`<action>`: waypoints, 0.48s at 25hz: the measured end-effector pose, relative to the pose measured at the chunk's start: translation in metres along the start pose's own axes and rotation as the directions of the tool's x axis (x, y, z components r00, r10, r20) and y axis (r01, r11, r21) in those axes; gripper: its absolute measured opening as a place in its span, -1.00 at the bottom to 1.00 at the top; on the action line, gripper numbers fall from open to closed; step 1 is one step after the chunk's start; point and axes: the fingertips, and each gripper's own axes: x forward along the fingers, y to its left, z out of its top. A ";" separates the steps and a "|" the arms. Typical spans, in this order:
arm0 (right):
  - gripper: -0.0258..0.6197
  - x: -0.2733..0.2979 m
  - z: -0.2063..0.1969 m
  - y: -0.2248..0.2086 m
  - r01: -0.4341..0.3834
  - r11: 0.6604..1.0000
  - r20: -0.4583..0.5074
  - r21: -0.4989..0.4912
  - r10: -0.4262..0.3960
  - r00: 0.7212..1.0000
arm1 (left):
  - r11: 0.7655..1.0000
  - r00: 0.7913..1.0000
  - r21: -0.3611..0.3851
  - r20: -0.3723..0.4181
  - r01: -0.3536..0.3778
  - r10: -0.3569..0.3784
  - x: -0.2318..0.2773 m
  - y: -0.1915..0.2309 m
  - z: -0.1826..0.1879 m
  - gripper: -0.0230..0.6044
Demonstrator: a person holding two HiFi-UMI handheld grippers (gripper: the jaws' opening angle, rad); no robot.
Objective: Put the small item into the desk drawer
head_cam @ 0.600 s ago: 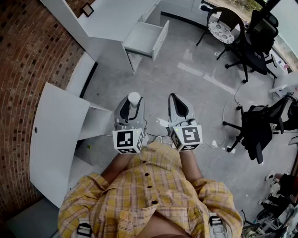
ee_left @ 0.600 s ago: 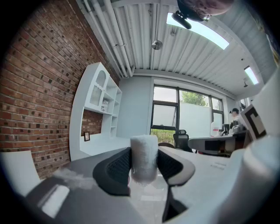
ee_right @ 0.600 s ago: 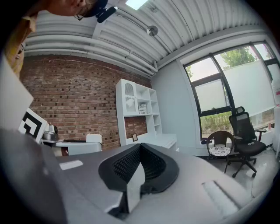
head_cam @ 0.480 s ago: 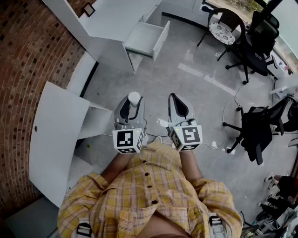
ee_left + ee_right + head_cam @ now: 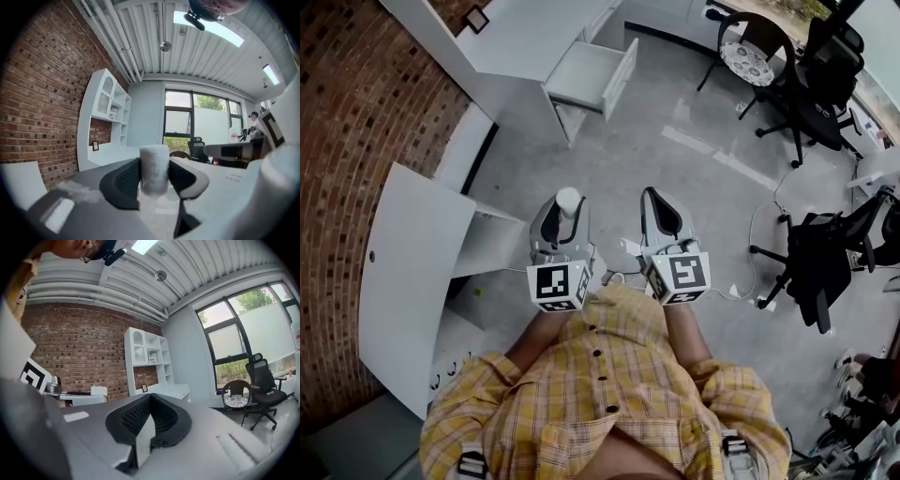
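Observation:
The small item (image 5: 568, 199) is a white fuzzy cylinder, and my left gripper (image 5: 562, 208) is shut on it, holding it upright above the grey floor. In the left gripper view the small item (image 5: 154, 168) stands between the dark pads (image 5: 125, 180), one pad on each side. My right gripper (image 5: 653, 199) hangs beside the left one, its jaws shut with nothing in them, as the right gripper view (image 5: 150, 401) also shows. The white desk (image 5: 525, 37) is far ahead at the upper left, and its drawer (image 5: 591, 80) is pulled out and looks empty.
A brick wall (image 5: 356, 112) runs down the left. A white angled cabinet panel (image 5: 412, 272) juts out just left of my left gripper. Black office chairs (image 5: 811, 84) (image 5: 825, 262) stand at the right, with a cable (image 5: 759, 234) on the floor. A small frame (image 5: 475, 19) sits on the desk.
Both grippers keep almost the same place and grip. The room has slid slightly in the head view; the left cabinet panel sits a little nearer.

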 end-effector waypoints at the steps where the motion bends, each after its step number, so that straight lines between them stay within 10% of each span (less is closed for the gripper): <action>1: -0.92 -0.001 0.000 -0.002 -0.004 1.000 -0.001 0.004 0.004 1.000 | 1.000 1.000 -0.002 -0.003 -0.001 0.001 0.001 -0.002 -0.002 -0.34; 12: -0.92 0.018 -0.007 -0.022 -0.031 1.000 -0.017 -0.005 0.031 0.999 | 1.000 1.000 -0.028 -0.021 -0.001 0.001 0.032 -0.005 -0.016 -0.34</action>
